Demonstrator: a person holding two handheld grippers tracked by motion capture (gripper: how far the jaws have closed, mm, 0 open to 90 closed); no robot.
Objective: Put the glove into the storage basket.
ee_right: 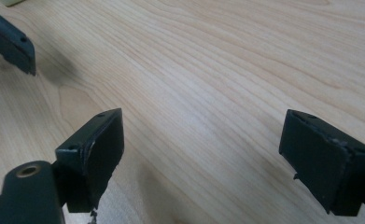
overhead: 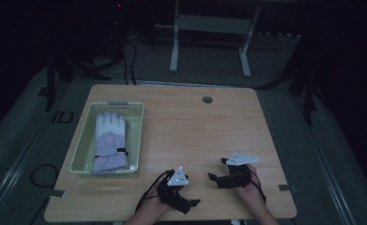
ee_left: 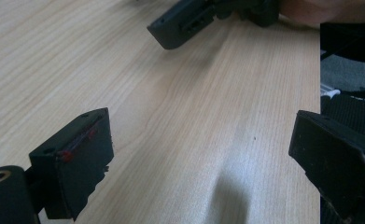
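Near front edge of light wooden table (overhead: 186,122): left gripper (overhead: 194,202), right gripper (overhead: 211,176) both spread wide, empty; white-lilac glove (overhead: 110,140) in pale green mesh basket (overhead: 80,150) well apart, long reach risks snagging rim.

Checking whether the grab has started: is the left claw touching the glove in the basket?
Apart. The high view shows the left claw near the table's front edge, bare wood separating it from the glove.

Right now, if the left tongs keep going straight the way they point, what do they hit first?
Probably the right tongs: in the left gripper view they lie ahead across bare wooden table, slightly left of centre. The left tongs stand open with nothing between them. Depth is unclear, so they might slide past.
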